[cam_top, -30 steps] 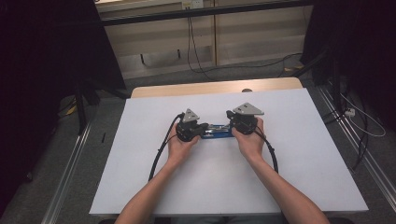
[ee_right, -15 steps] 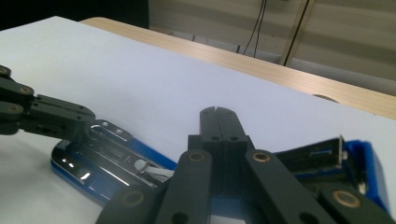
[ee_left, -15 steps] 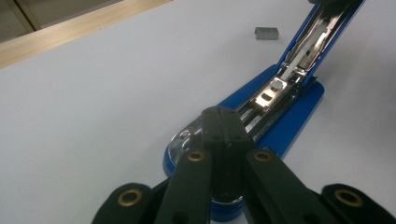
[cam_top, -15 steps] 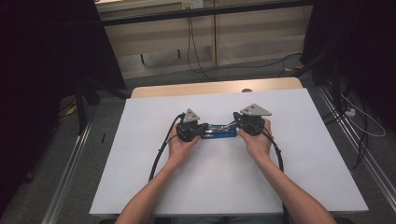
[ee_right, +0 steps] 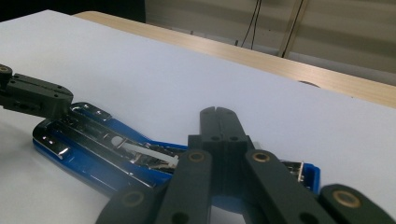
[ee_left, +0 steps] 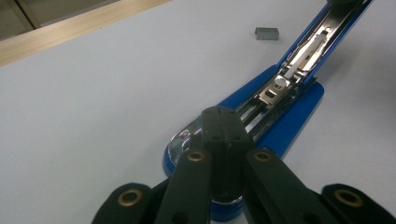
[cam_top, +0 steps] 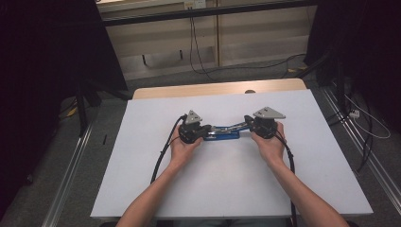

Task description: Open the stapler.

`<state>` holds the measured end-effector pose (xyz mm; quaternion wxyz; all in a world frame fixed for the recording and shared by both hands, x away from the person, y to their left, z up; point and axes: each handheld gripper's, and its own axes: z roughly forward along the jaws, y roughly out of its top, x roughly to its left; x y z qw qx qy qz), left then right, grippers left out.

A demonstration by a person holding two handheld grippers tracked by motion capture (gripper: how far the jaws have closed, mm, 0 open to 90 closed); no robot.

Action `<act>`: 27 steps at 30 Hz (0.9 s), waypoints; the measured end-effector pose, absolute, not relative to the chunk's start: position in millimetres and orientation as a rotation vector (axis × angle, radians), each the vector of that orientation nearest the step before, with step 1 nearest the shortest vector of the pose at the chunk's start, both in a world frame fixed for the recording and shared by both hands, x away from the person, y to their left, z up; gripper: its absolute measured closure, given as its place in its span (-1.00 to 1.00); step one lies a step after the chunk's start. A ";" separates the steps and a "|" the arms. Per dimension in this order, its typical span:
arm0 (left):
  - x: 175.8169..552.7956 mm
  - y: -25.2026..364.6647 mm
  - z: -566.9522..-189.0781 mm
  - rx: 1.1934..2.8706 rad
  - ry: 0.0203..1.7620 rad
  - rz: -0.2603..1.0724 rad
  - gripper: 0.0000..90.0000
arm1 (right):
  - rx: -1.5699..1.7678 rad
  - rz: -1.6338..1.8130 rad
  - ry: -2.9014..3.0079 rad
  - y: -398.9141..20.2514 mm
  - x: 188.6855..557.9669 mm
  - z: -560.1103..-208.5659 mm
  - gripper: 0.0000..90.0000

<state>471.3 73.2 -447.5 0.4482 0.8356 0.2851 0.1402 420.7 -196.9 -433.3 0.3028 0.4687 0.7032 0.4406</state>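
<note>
On the table [cam_top: 142, 179], near its middle, lies a stapler [cam_top: 226, 134], swung open, its base flat on the top and its upper arm slanting up to the right. The left gripper [cam_top: 204, 132] sits at the stapler's left end, its 2 jaws together over the front of the base. The right gripper [cam_top: 247, 124] sits at the right end, by the raised arm. A small block of staples [ee_left: 267, 32] lies on the table beside the stapler, apart from it. Behind the table, cables [cam_top: 194, 47] run over the floor.
</note>
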 end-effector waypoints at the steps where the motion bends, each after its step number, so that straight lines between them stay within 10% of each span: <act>1: 471.4 73.2 -447.5 2.066 0.707 0.346 1.00 | 1.242 1.168 1.865 -198.3 420.2 -434.0 1.00; 27: 472.5 75.4 -449.0 2.049 0.699 0.321 1.00 | 1.261 1.176 1.899 -208.8 419.1 -447.8 1.00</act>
